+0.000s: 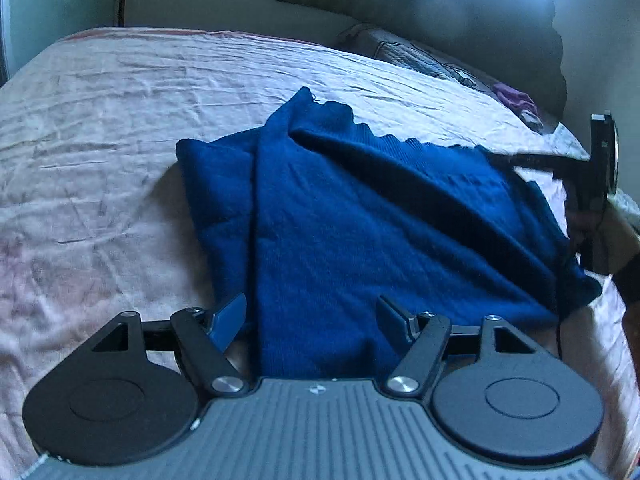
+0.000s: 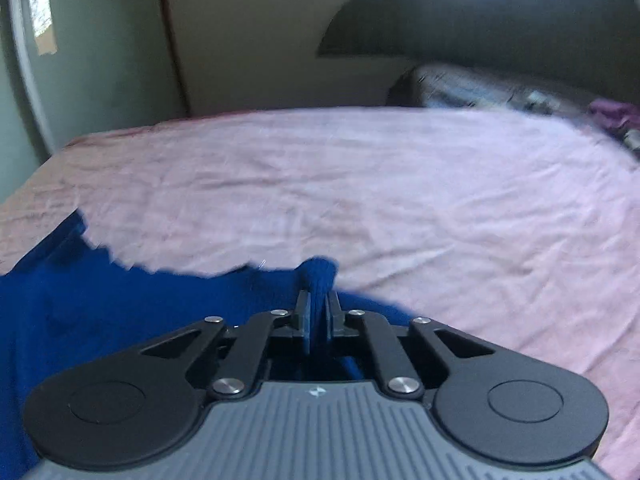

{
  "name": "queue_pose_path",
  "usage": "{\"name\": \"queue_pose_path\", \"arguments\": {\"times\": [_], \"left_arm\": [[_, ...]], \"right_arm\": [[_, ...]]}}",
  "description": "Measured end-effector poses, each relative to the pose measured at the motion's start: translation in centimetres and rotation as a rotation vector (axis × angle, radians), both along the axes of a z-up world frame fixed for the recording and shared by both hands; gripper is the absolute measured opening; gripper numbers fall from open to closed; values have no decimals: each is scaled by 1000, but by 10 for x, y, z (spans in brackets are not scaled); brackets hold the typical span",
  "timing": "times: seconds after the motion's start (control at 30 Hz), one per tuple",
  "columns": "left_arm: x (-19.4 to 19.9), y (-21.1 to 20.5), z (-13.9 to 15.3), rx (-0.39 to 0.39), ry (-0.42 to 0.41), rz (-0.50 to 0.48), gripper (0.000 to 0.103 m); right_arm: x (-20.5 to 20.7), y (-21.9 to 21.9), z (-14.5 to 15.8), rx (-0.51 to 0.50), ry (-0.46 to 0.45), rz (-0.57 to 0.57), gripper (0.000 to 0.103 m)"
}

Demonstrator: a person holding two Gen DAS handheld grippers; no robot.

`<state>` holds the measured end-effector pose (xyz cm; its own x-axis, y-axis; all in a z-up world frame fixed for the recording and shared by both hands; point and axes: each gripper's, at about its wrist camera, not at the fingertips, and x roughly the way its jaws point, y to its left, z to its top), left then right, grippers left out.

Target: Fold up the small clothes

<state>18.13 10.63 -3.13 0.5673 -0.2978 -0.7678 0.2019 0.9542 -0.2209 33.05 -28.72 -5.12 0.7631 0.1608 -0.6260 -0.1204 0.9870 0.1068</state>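
Observation:
A dark blue knit garment (image 1: 360, 216) lies partly folded on a bed with a wrinkled pink sheet (image 1: 100, 120). My left gripper (image 1: 312, 312) hovers over its near edge, jaws wide apart; the cloth passes under them and neither pad presses on it. In the right wrist view my right gripper (image 2: 318, 304) is shut on a bunched edge of the blue garment (image 2: 120, 312), and a tuft of cloth sticks out past its fingertips. The right gripper (image 1: 520, 162) also shows at the right edge of the left wrist view, holding the garment's far scalloped hem.
A patterned pillow (image 1: 416, 56) and a small purple cloth (image 1: 514, 98) lie at the head of the bed, against a dark curved headboard (image 1: 440, 4). The pink sheet (image 2: 400, 184) stretches beyond the garment. A wall and a door frame (image 2: 24, 64) stand past the bed's left side.

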Motion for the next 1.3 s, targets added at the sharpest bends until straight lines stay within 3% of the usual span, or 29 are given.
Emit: {"name": "queue_pose_path", "arguments": {"times": [0.1,0.2,0.3,0.33,0.37,0.43,0.57,0.63,0.73,0.8,0.87,0.93,1.0,1.03,1.1,1.13,1.3], "left_arm": [[-2,-4,-1,4,-18,-10,76],[-6,-5,0,3,-31,-13,76],[-14,-5,3,-3,-61,-30,75],[-16,-4,3,1,-68,-40,74],[-19,-4,3,11,-75,-51,74],[-22,-3,0,35,-90,-56,74],[-25,-1,-7,64,-117,-44,74],[-27,0,-8,54,-123,-44,74],[-29,-3,-7,59,-130,-55,72],[-30,-5,-7,75,-128,-51,64],[-30,-7,-9,80,-117,-53,49],[-29,-7,-10,76,-101,-49,40],[-29,-8,-11,83,-99,-44,18],[-29,-8,-10,78,-98,-47,2],[-30,-5,-8,37,-85,-42,0],[-31,-3,-8,26,-87,-42,0],[-39,9,-8,-16,-60,-52,0]], "right_arm": [[1,1,6,-59,-57,-56,6],[11,3,2,-142,-47,-93,6],[-6,-8,10,-63,-63,-134,12],[-17,-14,14,-30,-76,-139,25],[-30,-20,19,4,-87,-138,57],[-61,-36,27,50,-118,-129,103],[-115,-59,35,55,-133,-129,103],[-139,-70,33,112,-122,-107,103],[-169,-69,26,136,-109,-32,100],[-182,-60,18,95,-89,17,87],[-185,-50,9,62,-51,67,73],[-183,-42,1,37,-32,103,69],[-177,-40,-5,34,-24,103,69],[-173,-40,-8,44,-22,102,68],[-167,-42,-12,67,-9,95,32],[-165,-43,-12,73,1,88,7],[-177,-44,-7,46,-41,38,6]]}}
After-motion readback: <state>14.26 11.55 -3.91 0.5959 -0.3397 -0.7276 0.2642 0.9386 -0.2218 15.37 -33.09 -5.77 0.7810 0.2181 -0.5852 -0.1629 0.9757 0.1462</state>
